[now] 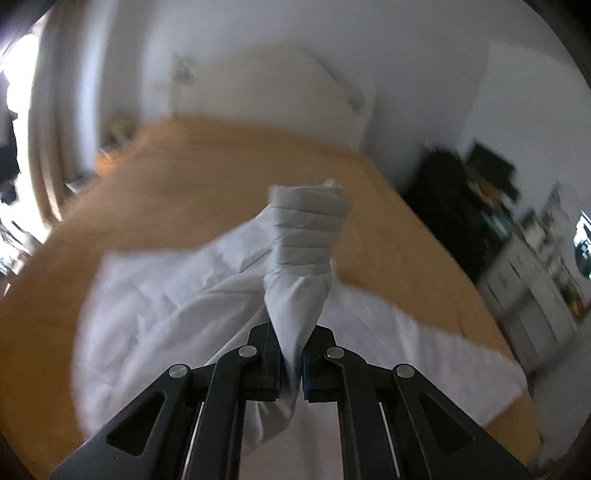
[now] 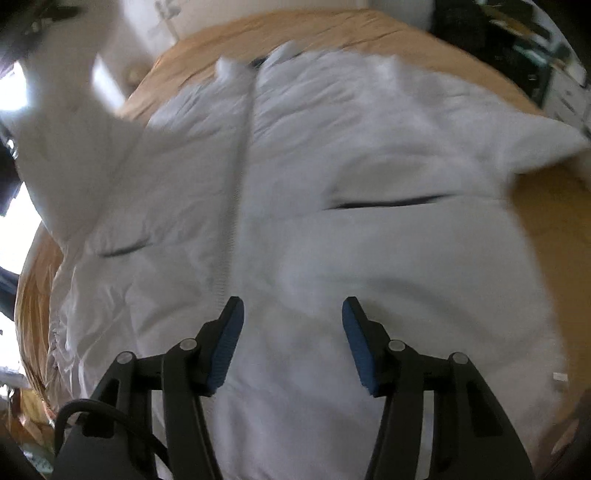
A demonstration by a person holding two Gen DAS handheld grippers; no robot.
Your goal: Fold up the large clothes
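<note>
A large white jacket (image 2: 295, 177) lies spread front-up on an orange bedspread (image 2: 332, 33), its zip running up the middle and a dark pocket slit on each side. My left gripper (image 1: 291, 354) is shut on one sleeve (image 1: 295, 295), and the ribbed cuff (image 1: 308, 229) stands up beyond the jaws, lifted above the bed. In the right wrist view that raised sleeve (image 2: 70, 122) shows blurred at the upper left. My right gripper (image 2: 291, 321) hangs over the jacket's lower body, jaws apart with only flat cloth below them, pads gripping nothing.
The orange bedspread (image 1: 221, 166) covers a bed with a white pillow (image 1: 295, 92) at its head by the wall. A dark piece of furniture (image 1: 454, 214) and cluttered shelves (image 1: 543, 258) stand right of the bed. A bright window (image 1: 18, 110) is at the left.
</note>
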